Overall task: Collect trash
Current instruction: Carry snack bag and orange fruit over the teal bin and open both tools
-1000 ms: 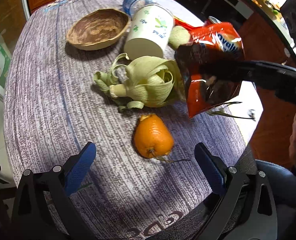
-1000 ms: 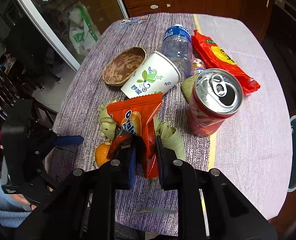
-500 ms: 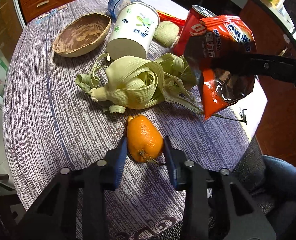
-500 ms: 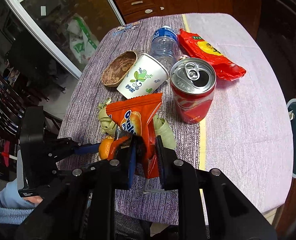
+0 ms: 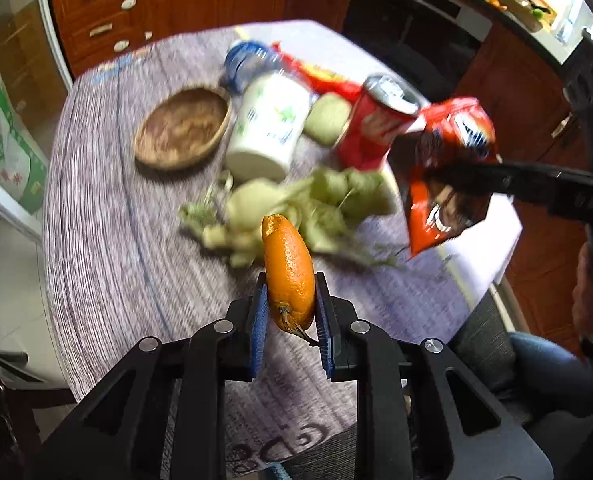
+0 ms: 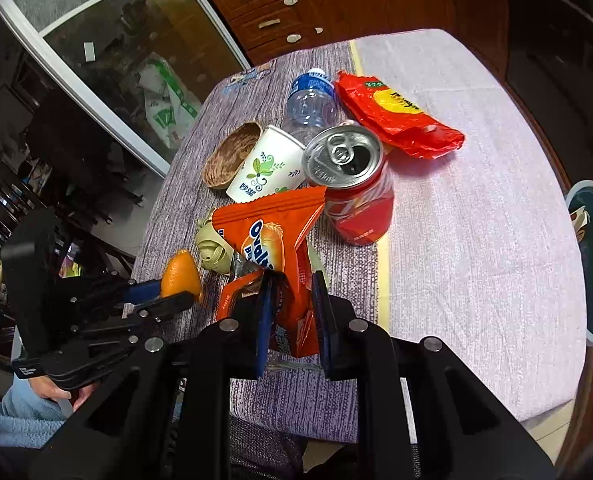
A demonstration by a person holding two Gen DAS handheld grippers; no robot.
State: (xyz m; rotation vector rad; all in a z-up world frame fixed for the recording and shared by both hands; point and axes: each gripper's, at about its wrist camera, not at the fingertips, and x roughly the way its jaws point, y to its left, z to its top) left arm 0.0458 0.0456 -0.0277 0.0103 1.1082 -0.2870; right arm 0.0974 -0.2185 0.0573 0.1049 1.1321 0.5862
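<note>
Above the corn husks (image 5: pixel 296 208), the orange peel (image 5: pixel 289 270) now hangs lifted off the table (image 5: pixel 108 216), pinched in the left tool (image 5: pixel 289 312), while the right tool (image 6: pixel 292 312) stays clamped on the snack wrapper (image 6: pixel 272 240), so both pieces seem ready for binning.

"Ovalt…" on orange snack packet (image 6: pixel 272 236)

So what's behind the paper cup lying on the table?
Behind the paper cup lies a clear water bottle, with a brown bowl beside it. The cup covers the bottle's lower end.
</note>
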